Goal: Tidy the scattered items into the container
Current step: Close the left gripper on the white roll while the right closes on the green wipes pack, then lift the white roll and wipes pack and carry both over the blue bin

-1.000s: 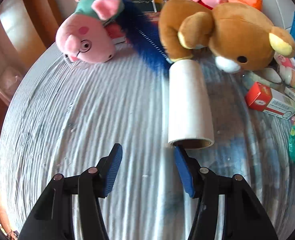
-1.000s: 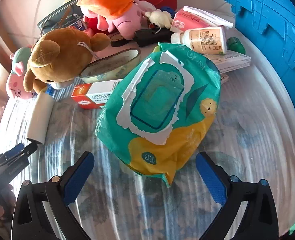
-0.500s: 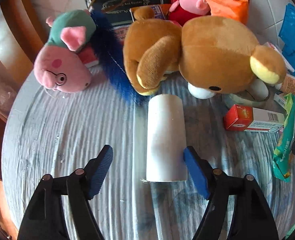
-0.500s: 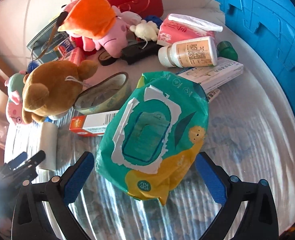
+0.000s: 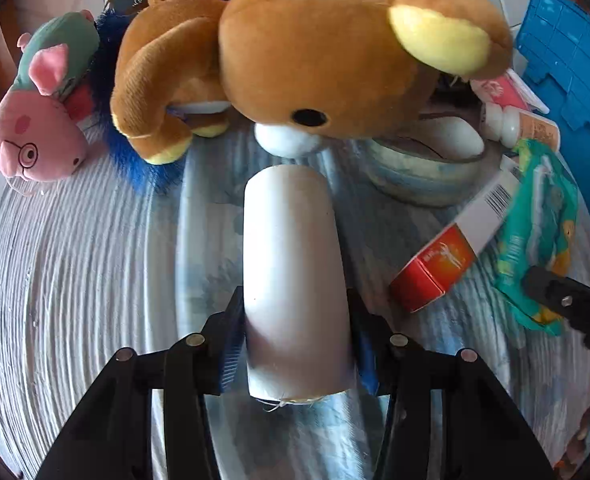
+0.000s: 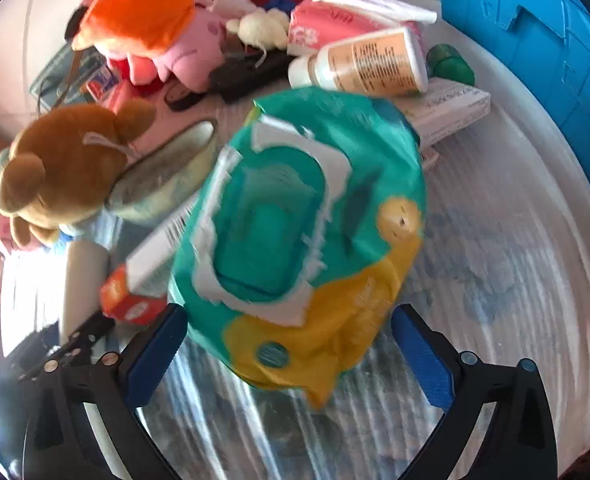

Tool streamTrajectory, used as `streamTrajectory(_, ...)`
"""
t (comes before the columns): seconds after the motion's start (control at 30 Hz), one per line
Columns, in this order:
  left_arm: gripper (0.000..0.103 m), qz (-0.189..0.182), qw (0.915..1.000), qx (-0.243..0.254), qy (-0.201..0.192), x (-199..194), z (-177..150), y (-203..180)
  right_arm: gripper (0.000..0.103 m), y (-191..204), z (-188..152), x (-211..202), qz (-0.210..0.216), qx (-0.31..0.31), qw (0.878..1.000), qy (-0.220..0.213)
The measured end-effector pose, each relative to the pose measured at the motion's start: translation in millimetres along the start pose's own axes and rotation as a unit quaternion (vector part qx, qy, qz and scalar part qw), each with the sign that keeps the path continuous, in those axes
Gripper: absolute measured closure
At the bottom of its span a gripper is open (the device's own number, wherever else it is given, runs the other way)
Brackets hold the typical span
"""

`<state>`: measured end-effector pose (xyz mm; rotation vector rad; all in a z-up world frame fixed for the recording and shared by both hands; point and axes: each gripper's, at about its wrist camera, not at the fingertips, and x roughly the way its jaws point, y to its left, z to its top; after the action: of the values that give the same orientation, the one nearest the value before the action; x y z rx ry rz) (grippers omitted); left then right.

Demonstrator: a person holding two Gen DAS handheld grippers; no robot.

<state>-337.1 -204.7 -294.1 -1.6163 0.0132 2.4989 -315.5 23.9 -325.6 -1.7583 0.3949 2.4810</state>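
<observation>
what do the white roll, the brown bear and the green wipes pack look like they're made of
White roll: likely paper on a cardboard core; matte, with a frayed end.
Brown bear: plush fabric; short fuzzy nap, stitched seams.
Green wipes pack: thin plastic film, glossy and crinkled, with a white peel-off label.

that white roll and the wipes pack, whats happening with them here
A person is clearing a cluttered table with a gripper in each hand. The left gripper has just been closing and its pads now sit against both sides of the white roll, which lies in front of the brown teddy bear. The right gripper is open, straddling the near end of the green wipes pack without pinching it. The blue container waits at the right.
</observation>
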Motion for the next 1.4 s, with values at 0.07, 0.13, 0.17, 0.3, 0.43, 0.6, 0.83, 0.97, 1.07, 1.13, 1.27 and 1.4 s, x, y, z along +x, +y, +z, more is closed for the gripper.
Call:
streamTrajectory(0.07,0.057,-0.006,0.9999,0.012,-0.007,-9,-8,-10,0.0,-9,-6,6,-0.017,-0.006,1.0,0.017)
streamTrajectory(0.13,0.057,-0.005,0.9996,0.025,-0.012,-16,-14,-18,0.0,-17,-12,3,-0.036,-0.008,0.999,0.02)
streamTrajectory(0.17,0.057,-0.006,0.9995,0.028,-0.014,-20,-16,-20,0.0,-20,-14,0,-0.041,-0.011,0.999,0.022)
streamTrajectory(0.3,0.058,-0.002,0.9991,0.03,-0.029,-33,-15,-25,0.0,-21,-15,-23,-0.014,-0.02,1.0,0.007)
streamTrajectory(0.43,0.058,0.011,0.9995,0.025,-0.017,-20,-8,-22,0.0,-18,0,-33,-0.004,-0.013,1.0,-0.02)
streamTrajectory(0.6,0.058,0.024,0.9997,0.011,0.001,3,1,-27,0.0,-16,22,-14,0.007,-0.003,1.0,-0.028)
streamTrajectory(0.83,0.058,0.016,0.9996,0.002,-0.025,8,0,-20,0.0,-15,24,15,0.021,-0.009,0.999,-0.03)
streamTrajectory(0.97,0.058,0.023,0.9994,0.001,-0.027,2,-11,-20,0.021,-14,20,12,0.022,-0.029,0.998,-0.043)
streamTrajectory(1.07,0.058,0.022,0.9992,-0.001,-0.033,-8,-19,-20,0.057,-10,15,4,0.039,-0.037,0.997,-0.047)
streamTrajectory(1.13,0.058,0.024,0.9988,0.0,-0.043,-19,-25,-22,0.057,-5,8,-2,0.044,-0.052,0.996,-0.052)
streamTrajectory(1.27,0.058,0.029,0.9969,-0.002,-0.073,-49,-31,-33,0.057,-2,-7,-30,0.052,-0.07,0.993,-0.075)
streamTrajectory(1.4,0.058,0.025,0.9937,-0.006,-0.109,-86,-31,-39,0.057,3,-17,-65,0.06,-0.094,0.989,-0.098)
